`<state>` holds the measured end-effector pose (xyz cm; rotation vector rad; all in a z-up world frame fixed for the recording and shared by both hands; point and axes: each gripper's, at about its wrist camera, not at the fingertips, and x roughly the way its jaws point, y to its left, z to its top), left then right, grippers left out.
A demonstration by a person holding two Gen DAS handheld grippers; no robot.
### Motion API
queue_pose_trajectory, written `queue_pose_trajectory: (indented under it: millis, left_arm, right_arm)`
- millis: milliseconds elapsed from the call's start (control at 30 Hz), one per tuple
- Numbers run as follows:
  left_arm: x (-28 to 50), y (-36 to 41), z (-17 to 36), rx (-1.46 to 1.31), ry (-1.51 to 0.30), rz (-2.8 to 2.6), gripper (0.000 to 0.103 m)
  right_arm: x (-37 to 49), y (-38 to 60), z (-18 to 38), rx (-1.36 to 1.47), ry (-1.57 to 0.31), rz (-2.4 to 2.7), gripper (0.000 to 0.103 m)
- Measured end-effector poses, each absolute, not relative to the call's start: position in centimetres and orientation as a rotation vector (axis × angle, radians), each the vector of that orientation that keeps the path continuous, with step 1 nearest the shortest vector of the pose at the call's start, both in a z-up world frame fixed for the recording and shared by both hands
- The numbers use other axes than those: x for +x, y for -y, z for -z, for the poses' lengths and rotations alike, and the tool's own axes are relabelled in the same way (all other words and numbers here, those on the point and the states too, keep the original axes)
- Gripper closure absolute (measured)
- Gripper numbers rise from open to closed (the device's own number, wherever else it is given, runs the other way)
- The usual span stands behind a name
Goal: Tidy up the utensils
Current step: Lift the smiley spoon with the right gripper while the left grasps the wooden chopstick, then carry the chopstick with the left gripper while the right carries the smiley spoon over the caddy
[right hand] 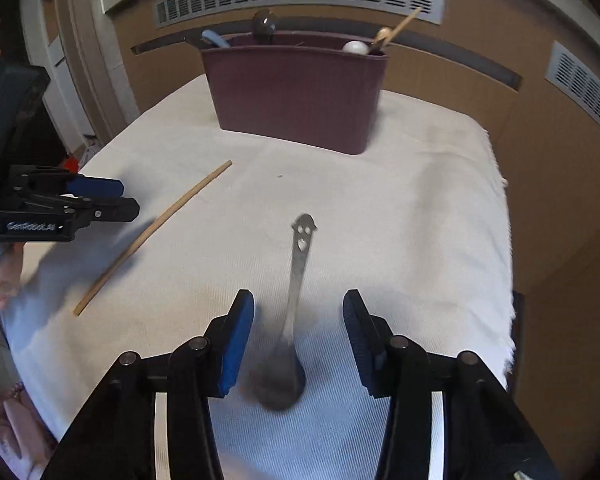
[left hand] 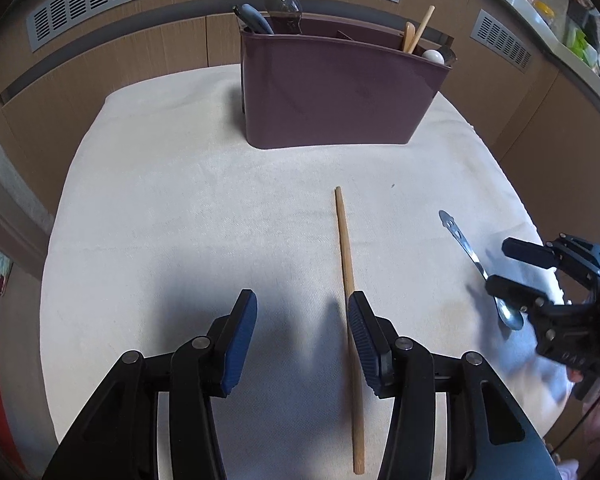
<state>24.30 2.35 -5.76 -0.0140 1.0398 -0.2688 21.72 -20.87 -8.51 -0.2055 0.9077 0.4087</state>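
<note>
The left tongs (left hand: 302, 336) were wide apart and held nothing. The wooden chopstick (left hand: 347, 264) lay on the cloth-covered counter (left hand: 180, 208), just beside one pad (left hand: 364, 340), not between them, so a squeeze could miss it. The right tongs (right hand: 298, 340) were spread over the metal spoon (right hand: 290, 320). Its thin handle might slip. The purple holder (left hand: 332, 96) stood far back.

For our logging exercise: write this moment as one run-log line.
left tool: open, beside chopstick | right tool: open, over spoon | both on cloth | holder: upright
</note>
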Motion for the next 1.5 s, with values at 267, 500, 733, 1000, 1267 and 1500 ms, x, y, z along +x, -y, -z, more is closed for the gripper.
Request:
queue_pose_trajectory:
  millis: [267,500,733,1000,1267,1500]
  left_arm:
    - [23.9,-2.2,6.2,-0.037,-1.045,0.290,0.052]
    - [23.2,-2.4,5.7,-0.028,-1.032,0.272,0.043]
    - [23.1,-3.2,5.6,-0.052,-1.026,0.264,0.041]
    - [23.3,-1.4,6.0,-0.031,-1.049,0.325,0.043]
    - [26.6,1.3,6.9,0.082,-1.187,0.377,0.085]
    - [28.9,3.6,7.1,0.188,-1.218,0.358,0.096]
  right_arm:
    - [17.5,22.6,10.6,-0.124,-0.902,-0.368,0.059]
    - [17.0,20.6,11.3,-0.214,-0.851,-0.306,0.078]
    - [17.5,21.8,5.3,-0.243,-0.679,-0.230,0.078]
    - [20.3,23.0,-1.8,-0.192,-0.514,-0.214,0.079]
    - [20.6,23.8,-1.2,-0.111,-0.552,-0.256,0.079]
    - [20.4,24.3,-0.6,-0.073,-0.558,-0.272,0.079]
